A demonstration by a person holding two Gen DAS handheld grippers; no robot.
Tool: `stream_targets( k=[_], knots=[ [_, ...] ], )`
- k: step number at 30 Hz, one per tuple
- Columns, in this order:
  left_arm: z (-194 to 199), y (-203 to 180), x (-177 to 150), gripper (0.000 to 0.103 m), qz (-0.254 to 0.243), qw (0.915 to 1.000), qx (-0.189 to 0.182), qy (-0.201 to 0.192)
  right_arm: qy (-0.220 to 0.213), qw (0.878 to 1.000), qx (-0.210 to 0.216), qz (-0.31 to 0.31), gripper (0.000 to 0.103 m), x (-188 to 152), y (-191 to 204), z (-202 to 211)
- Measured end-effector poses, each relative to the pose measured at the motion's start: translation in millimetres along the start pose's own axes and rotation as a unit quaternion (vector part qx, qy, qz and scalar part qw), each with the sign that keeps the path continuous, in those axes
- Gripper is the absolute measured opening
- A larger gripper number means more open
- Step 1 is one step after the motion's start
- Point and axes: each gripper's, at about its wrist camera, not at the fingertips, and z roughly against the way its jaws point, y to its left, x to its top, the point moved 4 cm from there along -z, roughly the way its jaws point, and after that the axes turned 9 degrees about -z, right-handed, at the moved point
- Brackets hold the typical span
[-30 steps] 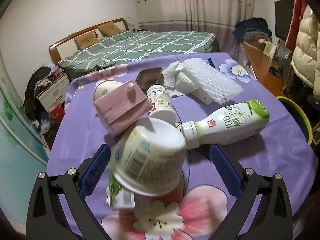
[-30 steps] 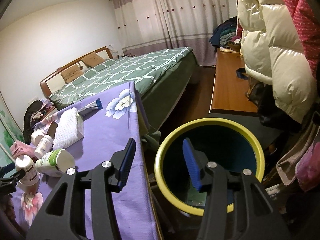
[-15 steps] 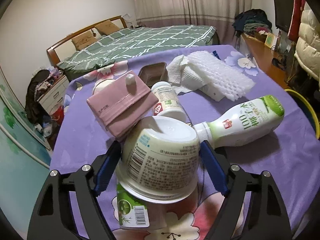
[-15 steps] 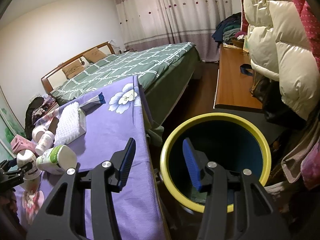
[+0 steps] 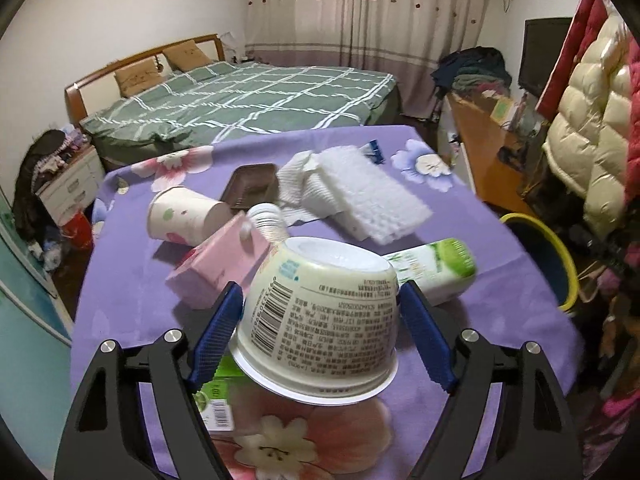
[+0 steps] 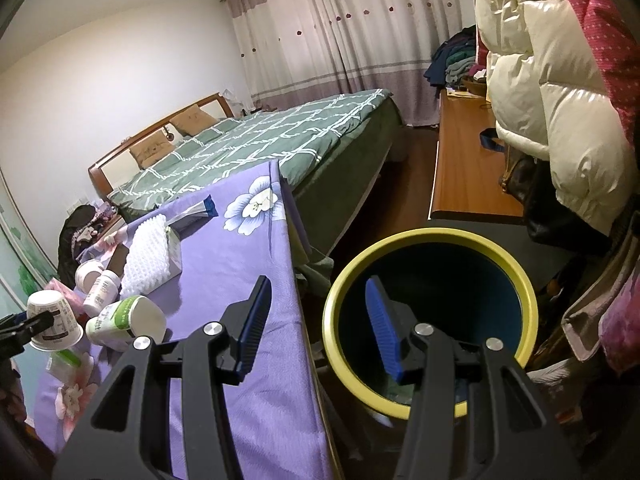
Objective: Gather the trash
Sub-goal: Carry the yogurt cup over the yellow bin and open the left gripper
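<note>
My left gripper [image 5: 320,320] is shut on an upside-down white yogurt tub [image 5: 320,316] and holds it lifted off the purple flowered tablecloth [image 5: 500,292]; the tub [image 6: 54,314] also shows at the far left of the right wrist view. Under and behind it lie a green-capped white bottle [image 5: 436,268], a pink tissue pack [image 5: 216,268], a paper cup [image 5: 180,212] on its side and a small white bottle [image 5: 268,220]. My right gripper [image 6: 316,316] stands open with nothing in it, over the gap between the table edge and the yellow-rimmed bin [image 6: 428,240].
White foam netting [image 5: 368,188], a brown tray [image 5: 252,184] and a green carton [image 5: 216,396] also lie on the table. A green bed [image 5: 248,100] stands behind. A wooden desk [image 6: 464,168] and hanging puffy coats [image 6: 552,92] crowd the right side beside the bin.
The left gripper's jaws closed onto the yogurt tub and raised it off the cloth. The right gripper stayed still and open by the bin.
</note>
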Motion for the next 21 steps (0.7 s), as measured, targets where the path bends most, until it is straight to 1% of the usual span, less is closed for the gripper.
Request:
stream_targets(
  k=[5, 7, 11, 19, 21],
  knots=[
    [5, -9, 8, 0.079, 0.011, 0.9998, -0.018, 0.002, -0.010, 1.000, 0.005, -0.006, 0.047, 3, -6, 11],
    [7, -14, 12, 0.079, 0.019, 0.9993, -0.033, 0.002, -0.016, 1.000, 0.007, -0.009, 0.047, 4, -9, 16],
    [12, -26, 24, 0.079, 0.019, 0.9988, -0.045, -0.001, -0.026, 1.000, 0.009, -0.015, 0.047, 7, -15, 26],
    [20, -64, 66, 0.079, 0.015, 0.9955, -0.093, -0.007, -0.043, 0.999, 0.015, -0.022, 0.047, 11, -27, 48],
    [20, -81, 80, 0.079, 0.016, 0.9932, -0.116, -0.004, -0.049, 0.998, 0.013, -0.024, 0.047, 12, -34, 54]
  ],
)
